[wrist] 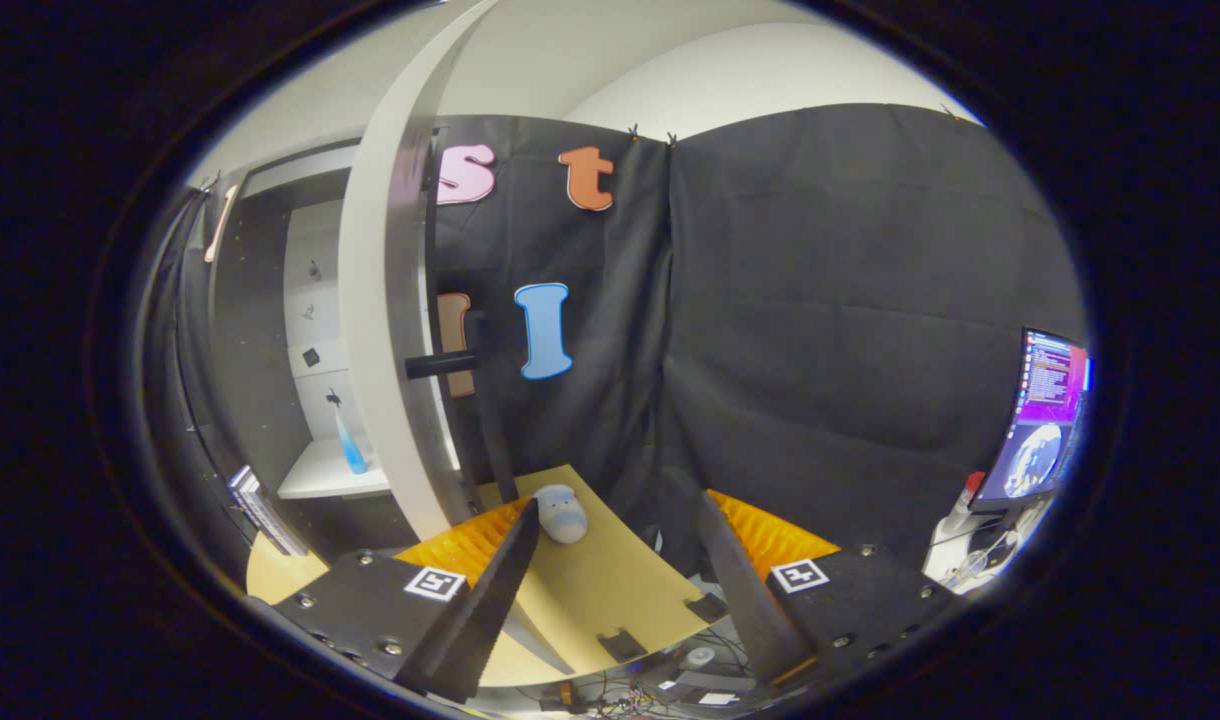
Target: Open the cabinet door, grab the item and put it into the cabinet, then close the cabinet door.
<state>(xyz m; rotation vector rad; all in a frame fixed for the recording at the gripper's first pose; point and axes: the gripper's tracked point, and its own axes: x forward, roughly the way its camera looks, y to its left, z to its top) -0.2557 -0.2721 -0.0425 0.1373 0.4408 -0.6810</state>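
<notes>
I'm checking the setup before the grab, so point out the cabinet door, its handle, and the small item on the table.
cabinet door [375,330], gripper view, on its pale open panel.
handle [440,364], gripper view, on the dark bar sticking out from the door.
item [560,512], gripper view, on its rounded top, just ahead of the open hand-held gripper [620,530].

Reading what's on offer here: no legible words, brands or numbers on any object. The only signs are two coded tags. One small square black-and-white marker tag sits on the flat plate at the base of the left finger, and its twin, a second square black-and-white marker tag, sits on the matching plate at the base of the right finger. Both are block patterns, not letters. The gripper carrying them has its jaws spread wide apart, gripping nothing. Lines on the flat computer monitor beyond the right finger are too small to make out.
</notes>
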